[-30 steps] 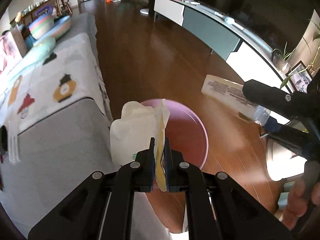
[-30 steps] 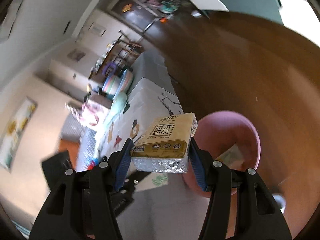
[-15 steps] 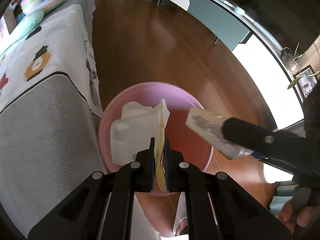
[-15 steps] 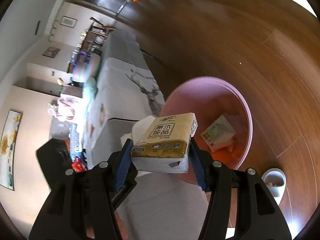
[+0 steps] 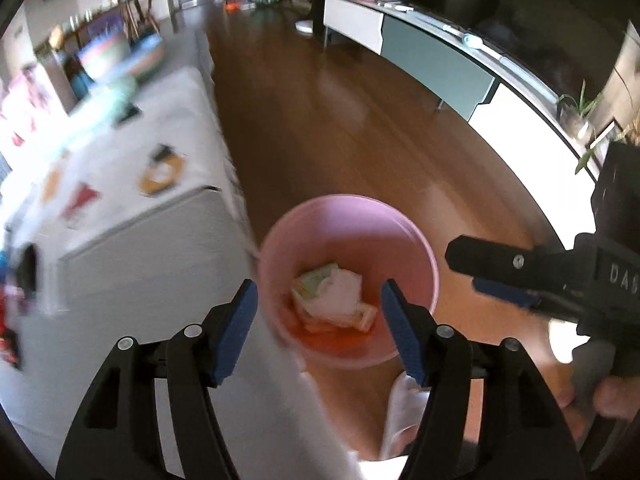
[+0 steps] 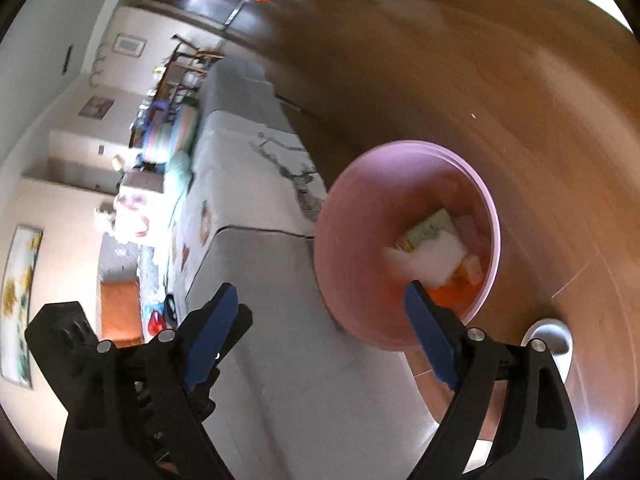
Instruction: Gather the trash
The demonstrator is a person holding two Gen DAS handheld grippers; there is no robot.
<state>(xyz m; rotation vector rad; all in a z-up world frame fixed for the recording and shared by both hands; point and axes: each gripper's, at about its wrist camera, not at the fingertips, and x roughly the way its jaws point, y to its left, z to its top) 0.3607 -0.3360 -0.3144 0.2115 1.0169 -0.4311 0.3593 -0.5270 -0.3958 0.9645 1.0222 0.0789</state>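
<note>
**Both grippers empty over the pink bin**

Far left: grey sofa (image 5: pixel 132 280) with a white patterned cover (image 5: pixel 120 160), blurred. Just beside the sofa's front edge, on the brown wooden floor (image 5: pixel 340 120): pink bin (image 5: pixel 420 256), round, open-topped. Inside, at the bottom: trash (image 5: pixel 336 296), white tissue and yellow-green wrappers piled together over an orange base. Above the bin's near rim: left gripper (image 5: pixel 318 312), jaws just opened, now standing well apart, nothing between the blue pads. To the right, near the bin's right rim: right gripper (image 6: pixel 318 320), jaws likewise just opened wide, holding nothing, gripped by a hand (image 5: pixel 600 396). Along the far right: long low cabinet (image 5: pixel 432 64).
</note>
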